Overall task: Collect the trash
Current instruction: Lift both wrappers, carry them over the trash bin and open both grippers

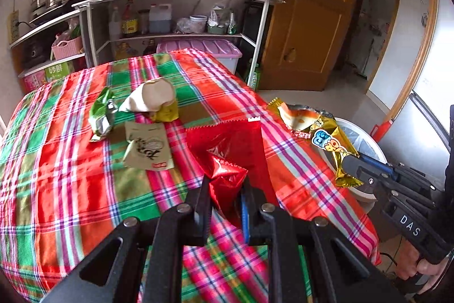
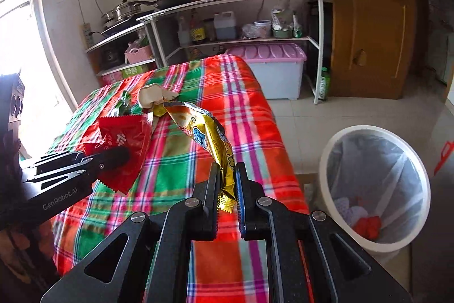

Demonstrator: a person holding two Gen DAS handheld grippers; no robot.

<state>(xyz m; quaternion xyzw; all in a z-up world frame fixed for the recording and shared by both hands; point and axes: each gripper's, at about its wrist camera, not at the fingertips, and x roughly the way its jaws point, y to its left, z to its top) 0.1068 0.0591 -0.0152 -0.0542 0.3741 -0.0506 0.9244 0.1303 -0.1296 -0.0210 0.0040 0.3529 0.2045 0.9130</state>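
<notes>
Plaid-clothed table (image 2: pixel 176 138): white lined bin (image 2: pixel 340 149) stands right, nearer right gripper (image 2: pixel 227 183), clamped on gold foil wrapper (image 2: pixel 210 132); left gripper (image 1: pixel 225 189) clamps red foil wrapper (image 1: pixel 227 149).

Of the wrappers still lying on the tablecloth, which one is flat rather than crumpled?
The beige wrapper with the dark drawing, nearest the camera. The green wrapper and white wrapper behind it are crumpled.

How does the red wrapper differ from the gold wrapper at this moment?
The red wrapper is plain glossy red with white lettering; the gold wrapper is gold foil with a blue cartoon print. The red one is clamped in the left hand-held gripper, the gold one in the right hand-held gripper. The gold wrapper hangs nearer the white bin. Both are lifted off the plaid tablecloth.
</notes>
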